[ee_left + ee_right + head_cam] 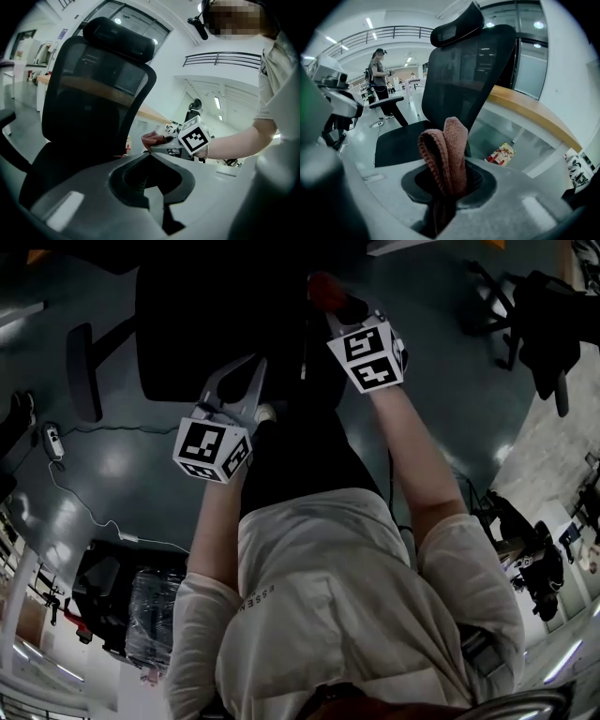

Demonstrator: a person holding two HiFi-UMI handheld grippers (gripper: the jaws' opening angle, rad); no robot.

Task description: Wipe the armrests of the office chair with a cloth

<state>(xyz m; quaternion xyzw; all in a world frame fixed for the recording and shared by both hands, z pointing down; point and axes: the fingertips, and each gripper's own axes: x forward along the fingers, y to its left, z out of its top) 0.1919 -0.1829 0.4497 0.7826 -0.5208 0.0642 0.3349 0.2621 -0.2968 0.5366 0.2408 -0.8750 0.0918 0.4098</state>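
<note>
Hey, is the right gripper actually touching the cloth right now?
Touching: the right gripper clamps the folded cloth between its jaws, plain in the right gripper view.

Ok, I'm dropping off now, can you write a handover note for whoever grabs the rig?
The left tool is shut and empty, pointing at the office chair.
The right tool is shut on the folded reddish cloth, held in the air beside the seat.
One armrest shows on the chair's far side, with nothing on it.
Done: cloth picked up. No wiping is visible.
Left: wipe both armrests.
</note>
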